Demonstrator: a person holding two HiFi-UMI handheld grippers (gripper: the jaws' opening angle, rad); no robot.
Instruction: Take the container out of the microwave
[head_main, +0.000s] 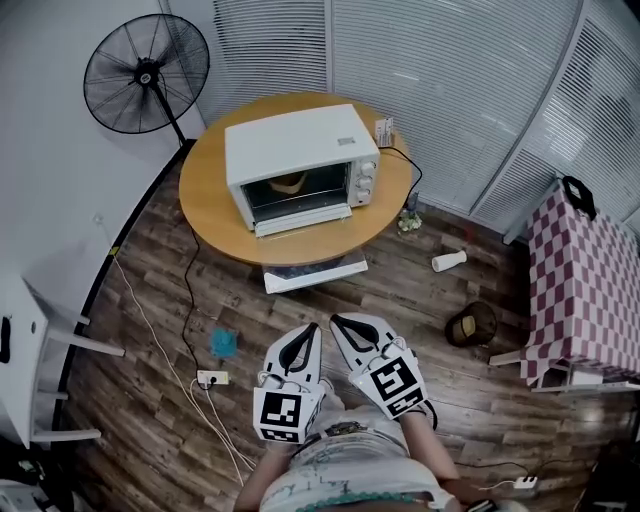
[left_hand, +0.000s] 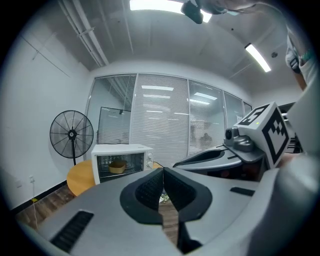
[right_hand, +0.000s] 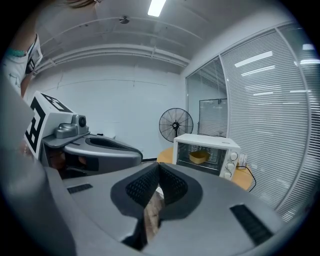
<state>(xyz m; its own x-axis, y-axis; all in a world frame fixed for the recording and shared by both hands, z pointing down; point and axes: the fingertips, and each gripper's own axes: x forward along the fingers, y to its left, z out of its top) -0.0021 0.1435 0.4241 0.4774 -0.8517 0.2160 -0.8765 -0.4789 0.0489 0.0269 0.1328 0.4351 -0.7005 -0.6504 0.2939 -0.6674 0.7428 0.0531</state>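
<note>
Container (head_main: 289, 183) visible inside microwave (head_main: 300, 150), behind the glass front. Microwave on round wooden surface (head_main: 205, 215), front face close to the near edge, bare rim free at both sides. Left claw (head_main: 312, 328) and right claw (head_main: 336, 321) side by side above the wooden floor (head_main: 400, 300), well apart from the surface, both pointing toward it. Both pressed together, pinching nothing. Between claws and surface edge, open floor, only a white flat piece (head_main: 315, 275) under the near rim. At left side, cable (head_main: 186, 300) and power strip (head_main: 211, 378), small blue thing (head_main: 224, 343). At right side, lying white bottle (head_main: 449, 261), dark basket (head_main: 471, 324), checkered cloth (head_main: 585, 290). Standing fan (head_main: 146, 72) behind the surface, at far left.
</note>
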